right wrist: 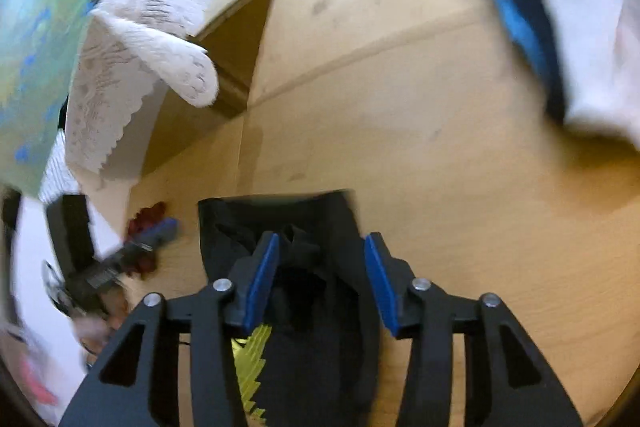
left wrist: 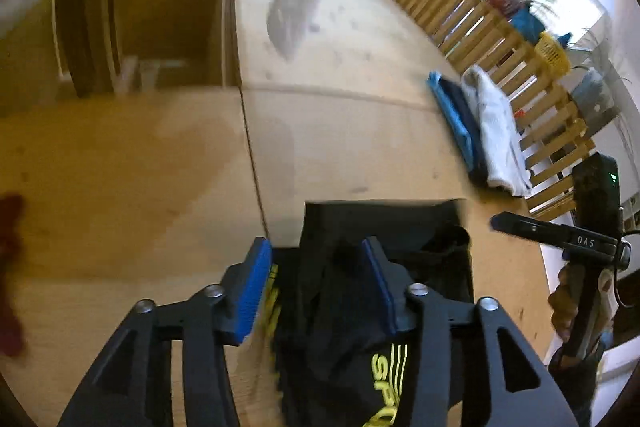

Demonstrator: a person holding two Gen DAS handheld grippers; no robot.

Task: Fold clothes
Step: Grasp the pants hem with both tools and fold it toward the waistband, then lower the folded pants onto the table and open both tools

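Both grippers sit over one black garment [left wrist: 384, 227] with yellow lettering on the wooden table [left wrist: 340, 131] — left gripper [left wrist: 316, 287] and right gripper [right wrist: 320, 275] alike stand with jaws parted, cloth bunched between the pads but not pinched. Such paired placement suits squaring or lifting an edge. Beyond, a folded stack [left wrist: 476, 131] lies by the slatted rail [left wrist: 480, 23] — white patterned cloth [right wrist: 148, 39] hangs farther off.

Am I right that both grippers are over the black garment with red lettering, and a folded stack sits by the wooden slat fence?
Nearly: the lettering on the black garment is yellow, as the left wrist view shows. Both grippers, left and right, are over it, and the folded stack sits by the slat fence.
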